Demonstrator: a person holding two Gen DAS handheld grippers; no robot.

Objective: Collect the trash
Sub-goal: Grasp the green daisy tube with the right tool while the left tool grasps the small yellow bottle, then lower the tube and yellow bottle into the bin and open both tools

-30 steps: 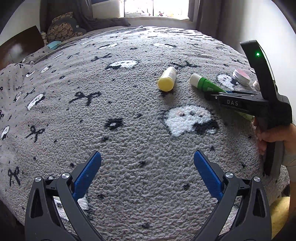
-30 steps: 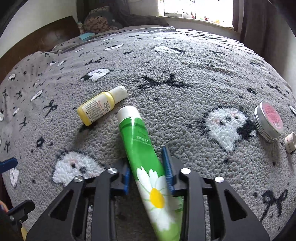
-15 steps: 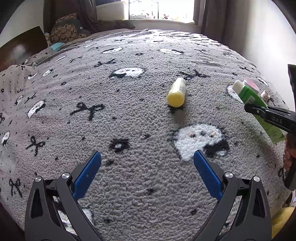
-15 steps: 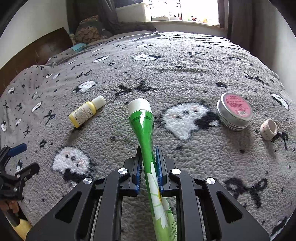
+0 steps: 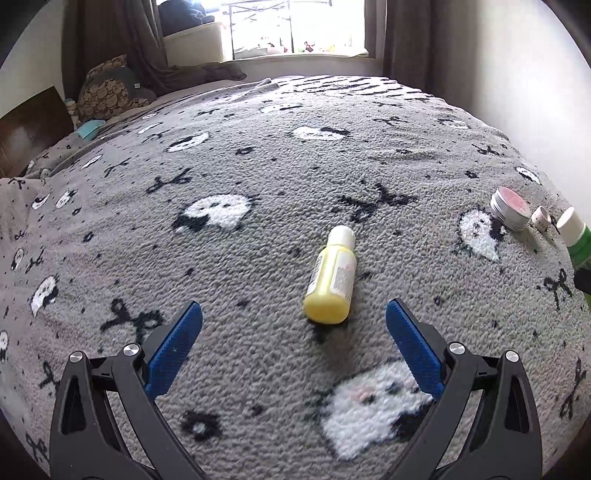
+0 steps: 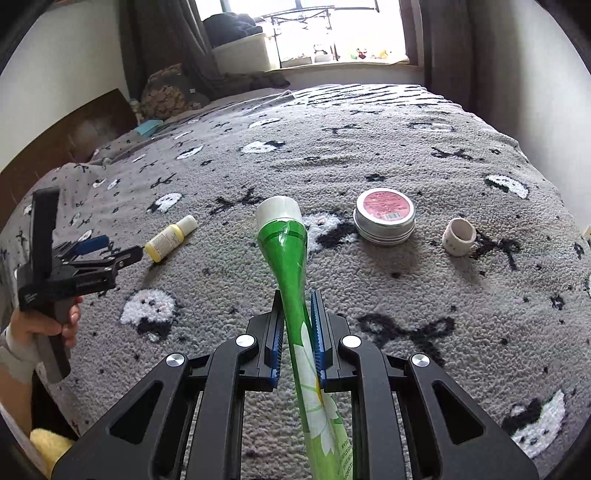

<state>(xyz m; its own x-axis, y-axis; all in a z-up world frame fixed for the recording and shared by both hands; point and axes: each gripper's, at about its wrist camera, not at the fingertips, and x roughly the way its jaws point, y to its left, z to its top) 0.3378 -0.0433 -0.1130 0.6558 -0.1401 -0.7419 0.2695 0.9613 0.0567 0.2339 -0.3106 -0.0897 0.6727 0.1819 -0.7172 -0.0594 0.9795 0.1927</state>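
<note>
While clamped, green tube (image 6: 286, 254) points cap-forward.

Daylight pours in from the window (image 5: 295, 33) at twelve o'clock in both views, and the panes are blown out to near white, so little detail survives there. The curtains (image 6: 162, 48) beside it read dark against that glare. The blanket (image 5: 258, 177) is evenly and softly lit, moderately bright, with only short, faint shadows under the yellow bottle (image 5: 330, 278) toward six o'clock and beside the tin (image 6: 384, 216). Both pictures are fisheye: the bed bulges like a dome, walls bend inward, and black corners frame the circle. Focus is fairly sharp at the centre; the blanket pattern near five o'clock in the left view smears slightly.
</note>
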